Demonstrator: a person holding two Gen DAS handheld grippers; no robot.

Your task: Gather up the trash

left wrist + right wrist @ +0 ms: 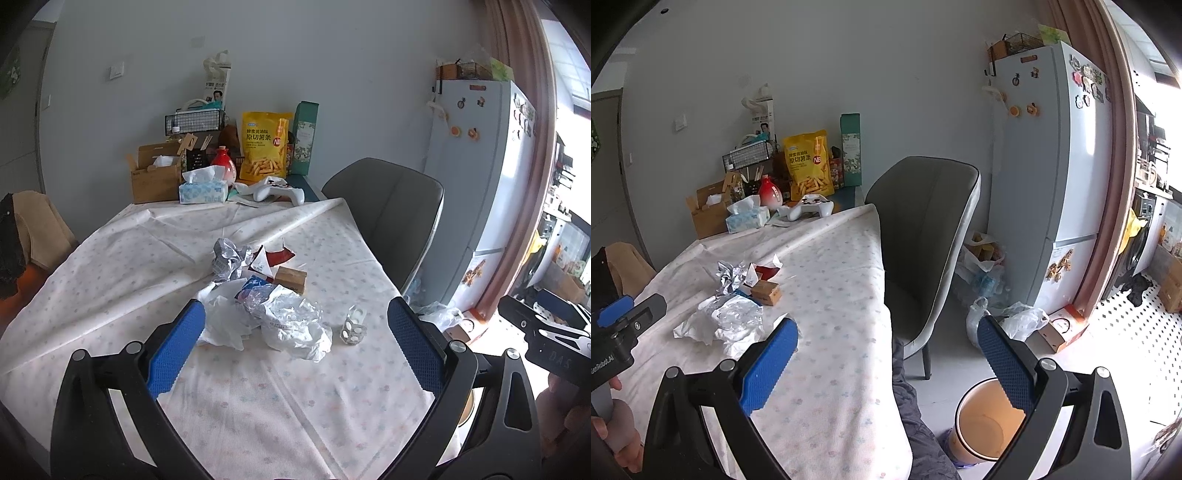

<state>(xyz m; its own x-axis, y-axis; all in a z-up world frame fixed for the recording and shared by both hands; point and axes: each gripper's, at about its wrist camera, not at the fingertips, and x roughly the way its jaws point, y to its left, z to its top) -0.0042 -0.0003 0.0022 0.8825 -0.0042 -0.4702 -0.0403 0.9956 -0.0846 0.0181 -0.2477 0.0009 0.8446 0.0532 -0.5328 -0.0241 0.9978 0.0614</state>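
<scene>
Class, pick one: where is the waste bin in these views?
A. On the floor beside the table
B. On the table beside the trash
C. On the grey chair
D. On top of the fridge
A: the waste bin stands on the floor, below the table edge.

bare tablecloth (258, 398) before trash pile (266, 314)

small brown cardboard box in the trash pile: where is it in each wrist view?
Left wrist: small brown cardboard box just above centre, behind the crumpled white plastic bag.
Right wrist: same box left of centre, behind the bag.
Shared landmark: yellow snack bag by the wall.
</scene>
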